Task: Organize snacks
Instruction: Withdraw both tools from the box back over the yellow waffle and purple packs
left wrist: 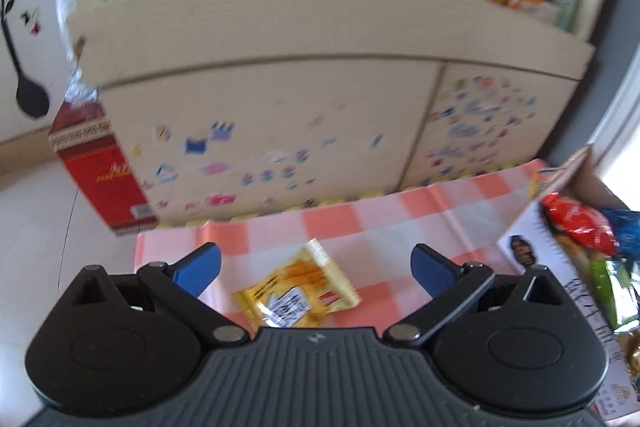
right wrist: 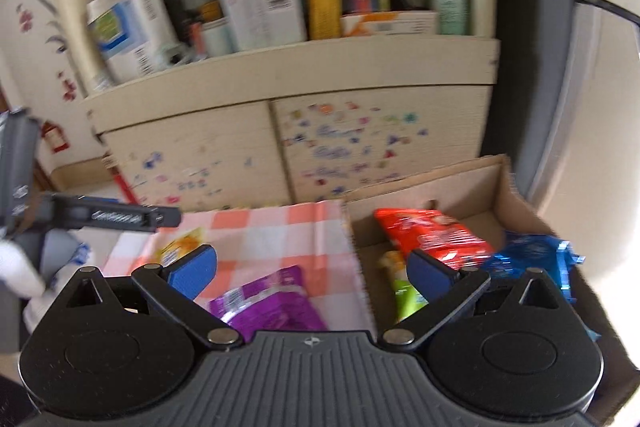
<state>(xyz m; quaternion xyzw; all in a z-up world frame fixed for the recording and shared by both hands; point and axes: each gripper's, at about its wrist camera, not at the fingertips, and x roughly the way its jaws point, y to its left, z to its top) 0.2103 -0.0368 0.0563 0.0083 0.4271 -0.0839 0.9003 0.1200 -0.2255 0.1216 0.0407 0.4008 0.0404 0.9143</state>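
Both grippers stand released: left gripper [left wrist: 316, 267] above a yellow packet [left wrist: 298, 291]; right gripper [right wrist: 312, 267] above a purple packet [right wrist: 268, 303], cardboard box [right wrist: 460, 179] at two o'clock.

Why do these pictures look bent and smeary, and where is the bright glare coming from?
Left wrist view: the fisheye lens bows the cabinet, motion blur smears its stickers, the yellow packet stays fairly readable, and bright light washes out the right edge. Right wrist view: the shelf boxes blur, the cardboard box curves, and glare whitens the right side.
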